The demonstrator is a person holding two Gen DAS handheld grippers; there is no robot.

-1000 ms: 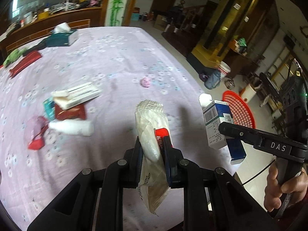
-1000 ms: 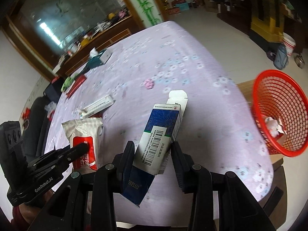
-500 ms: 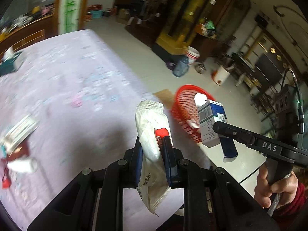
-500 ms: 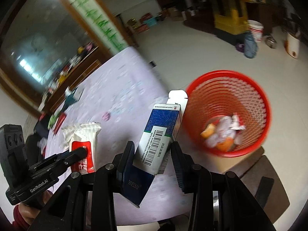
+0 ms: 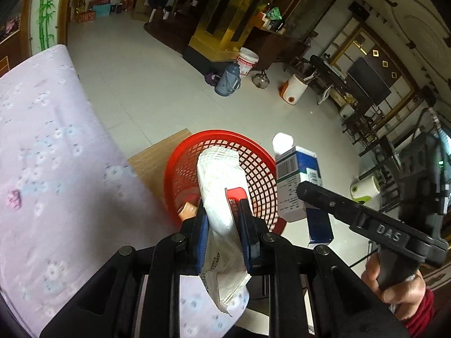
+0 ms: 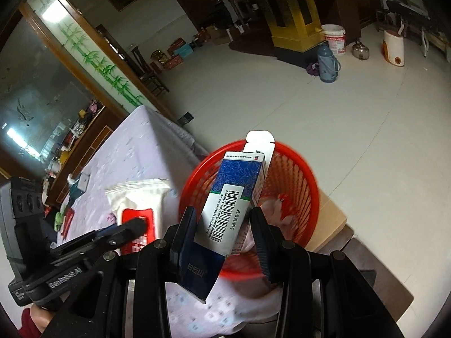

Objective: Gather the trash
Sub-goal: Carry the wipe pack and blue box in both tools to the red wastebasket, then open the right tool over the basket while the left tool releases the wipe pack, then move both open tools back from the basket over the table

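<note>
Left hand-held gripper [image 5: 222,219] clamped on white wrapper [image 5: 218,186], held over red basket [image 5: 265,169] beside table [image 5: 42,169]. Right hand-held gripper [image 6: 224,225] clamped on blue-white carton [image 6: 234,194], flap open, also over the basket; scraps lie inside.

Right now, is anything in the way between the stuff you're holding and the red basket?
Nothing visible. The wrapper in the left hand-held gripper and the box in the right hand-held gripper both hang over the basket, whose mouth is open, with only some trash at the bottom.
</note>
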